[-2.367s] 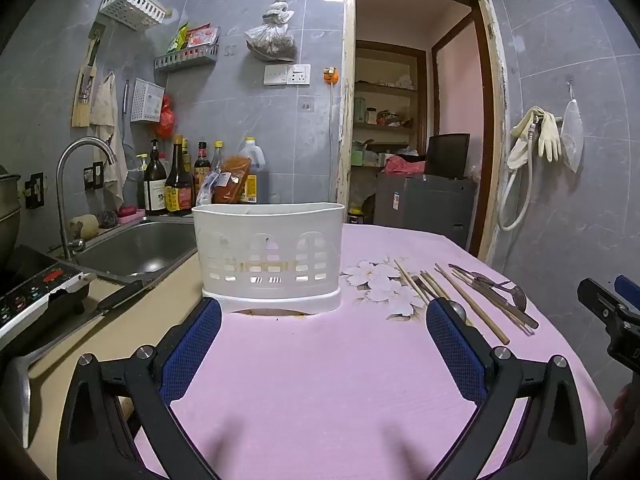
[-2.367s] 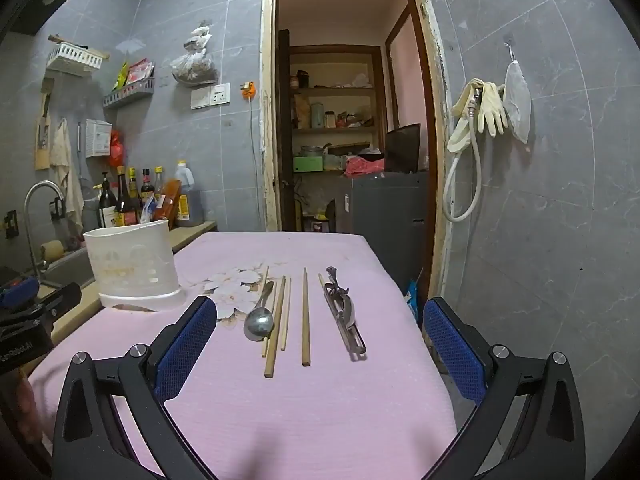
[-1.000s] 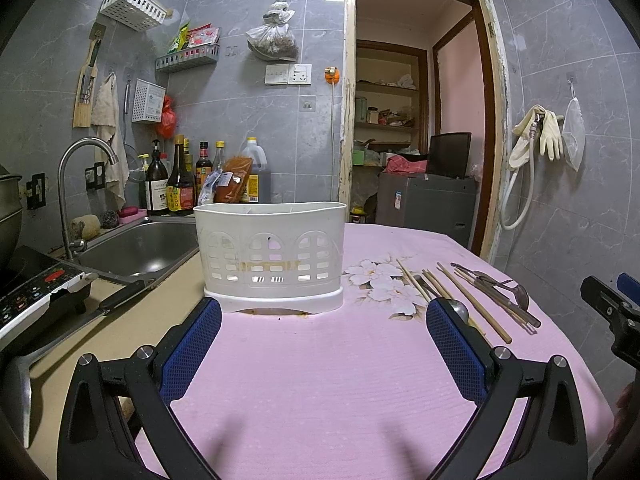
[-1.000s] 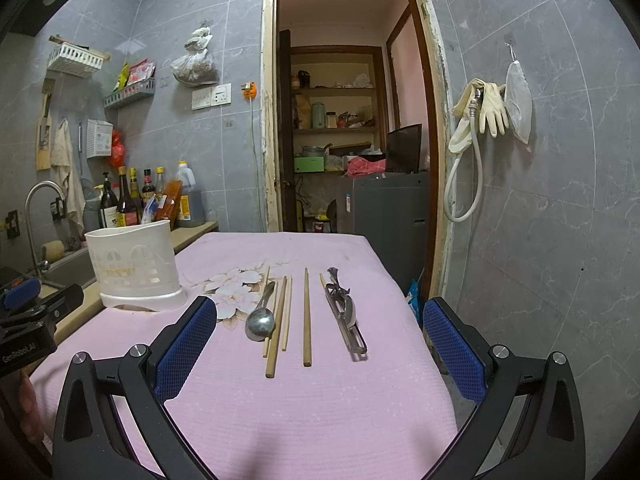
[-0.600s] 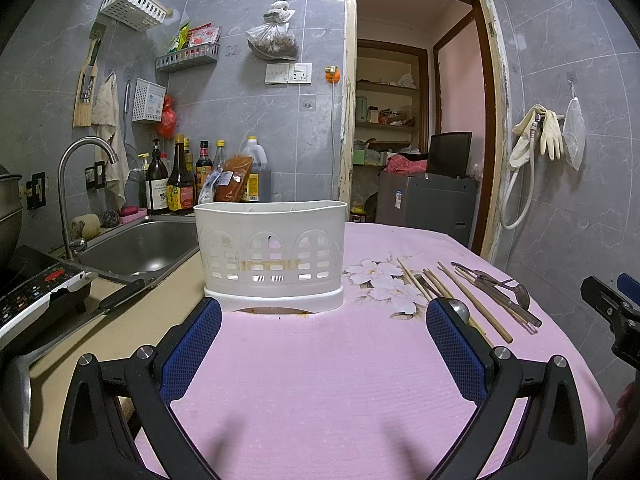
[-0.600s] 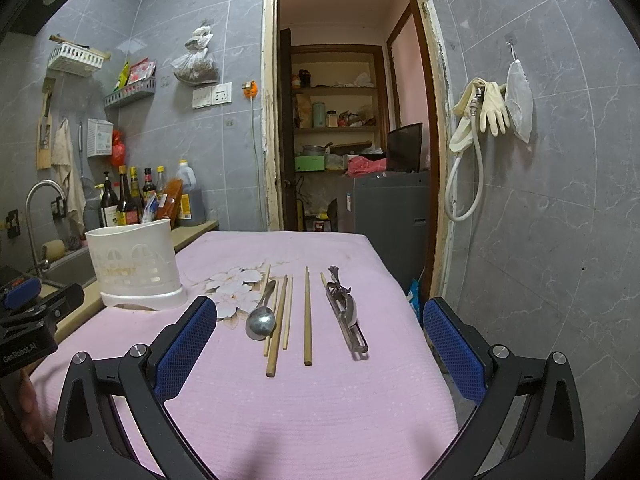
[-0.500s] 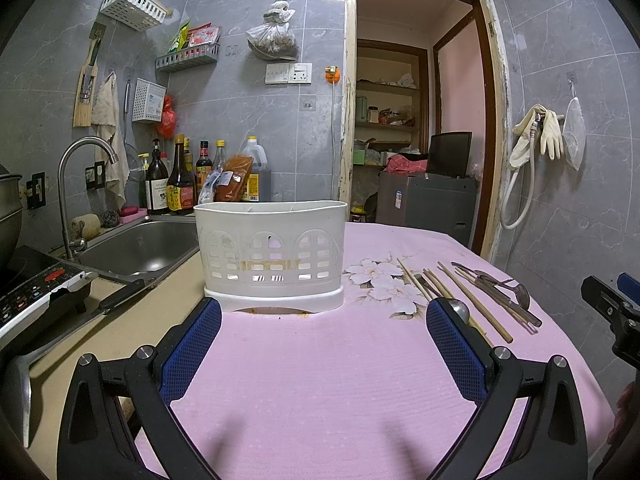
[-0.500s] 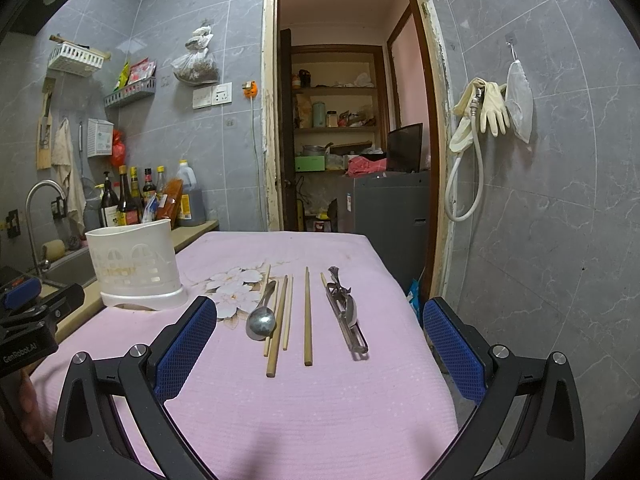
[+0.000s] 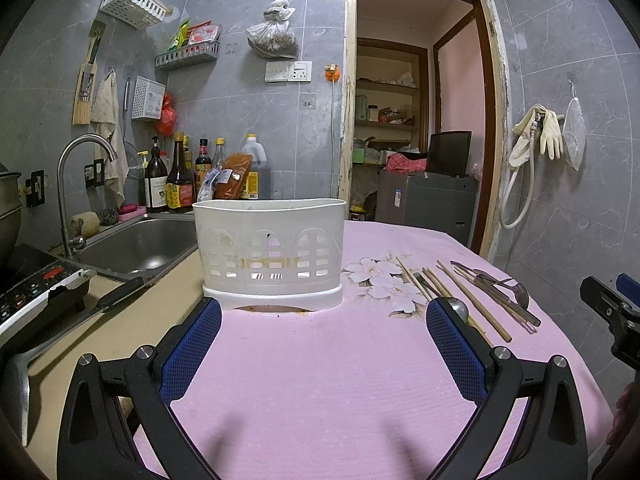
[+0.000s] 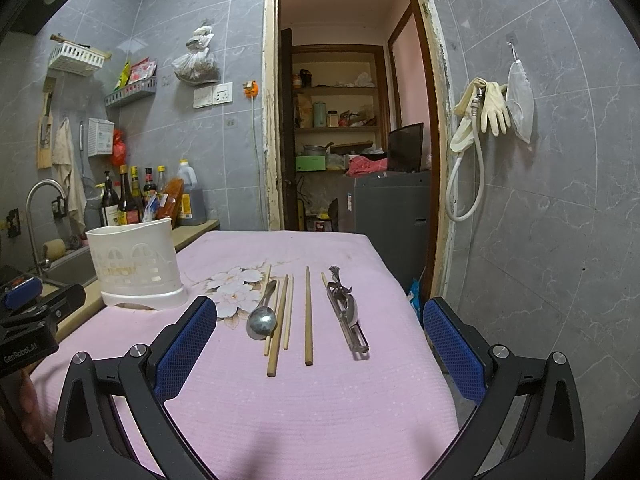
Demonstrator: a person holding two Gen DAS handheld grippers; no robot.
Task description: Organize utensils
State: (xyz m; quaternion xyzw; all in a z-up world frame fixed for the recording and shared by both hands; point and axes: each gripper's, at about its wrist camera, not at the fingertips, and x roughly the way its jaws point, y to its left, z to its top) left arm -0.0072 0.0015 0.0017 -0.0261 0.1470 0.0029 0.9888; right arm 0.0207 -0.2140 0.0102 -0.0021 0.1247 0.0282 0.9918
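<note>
**Both claws spread and empty; nothing has shifted**

Compared with the earlier frames, almost nothing differs: the white utensil caddy [image 9: 269, 252], the utensils and both claws sit where they did, apart from a very slight drift of view.

The left claw [image 9: 322, 344] is spread wide, its blue pads held above the pink tablecloth [image 9: 320, 380], gripping and touching nothing. The caddy stands straight ahead of it on the counter, upright, near the sink [image 9: 140, 244].

The right claw [image 10: 320, 344] is likewise spread wide and empty. Ahead of it, right of the caddy, the utensils lie flat on the cloth: a steel spoon [image 10: 262, 320] resting beside and partly over wooden chopsticks [image 10: 280, 320], a single chopstick [image 10: 308, 314] just right of those, and farther right a bundle of dark metal utensils [image 10: 346, 312] lying together.
</note>
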